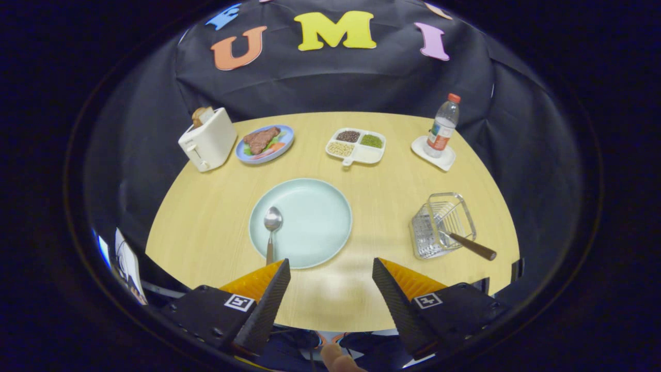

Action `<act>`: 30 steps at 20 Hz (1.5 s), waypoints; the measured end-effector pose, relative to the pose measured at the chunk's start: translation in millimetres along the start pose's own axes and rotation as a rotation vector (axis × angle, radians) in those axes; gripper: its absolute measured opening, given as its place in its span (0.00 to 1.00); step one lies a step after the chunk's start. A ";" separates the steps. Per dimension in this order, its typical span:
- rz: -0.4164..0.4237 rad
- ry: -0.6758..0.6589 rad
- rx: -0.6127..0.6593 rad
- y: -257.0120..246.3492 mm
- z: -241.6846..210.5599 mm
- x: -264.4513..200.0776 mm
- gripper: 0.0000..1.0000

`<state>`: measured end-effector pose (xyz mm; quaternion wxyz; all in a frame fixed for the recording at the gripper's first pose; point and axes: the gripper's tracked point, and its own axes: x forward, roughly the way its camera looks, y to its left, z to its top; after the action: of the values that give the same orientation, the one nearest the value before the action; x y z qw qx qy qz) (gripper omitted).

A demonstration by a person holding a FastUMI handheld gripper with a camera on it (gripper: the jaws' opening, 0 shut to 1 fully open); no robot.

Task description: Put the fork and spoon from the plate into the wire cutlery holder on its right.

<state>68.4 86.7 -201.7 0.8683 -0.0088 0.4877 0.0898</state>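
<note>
The gripper [330, 271] is hovering with its fingers spread wide, gripping nothing, just short of the round pale-green plate [315, 227]; a silver metal spoon [271, 227] is lying on that plate's left side; right of the plate, the wire cutlery holder [439, 227] is holding a brown-handled fork [467, 245].

A polished metal spoon [272, 222] is seen on a smooth, matt plate [320, 206], seemingly ceramic. The table [206, 217] is finished in pale wood grain. The holder [443, 225] is made of shiny wire, a wooden-looking handle [472, 247] held in it.
</note>
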 end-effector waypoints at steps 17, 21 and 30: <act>0.129 0.218 -0.013 86.9 -60.7 60.4 0.96; 0.122 0.230 0.014 93.7 -62.3 75.2 0.96; 0.110 0.260 0.123 112.6 -65.2 101.2 0.74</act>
<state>46.1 205.6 -313.7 0.7904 0.0599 0.6005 0.1053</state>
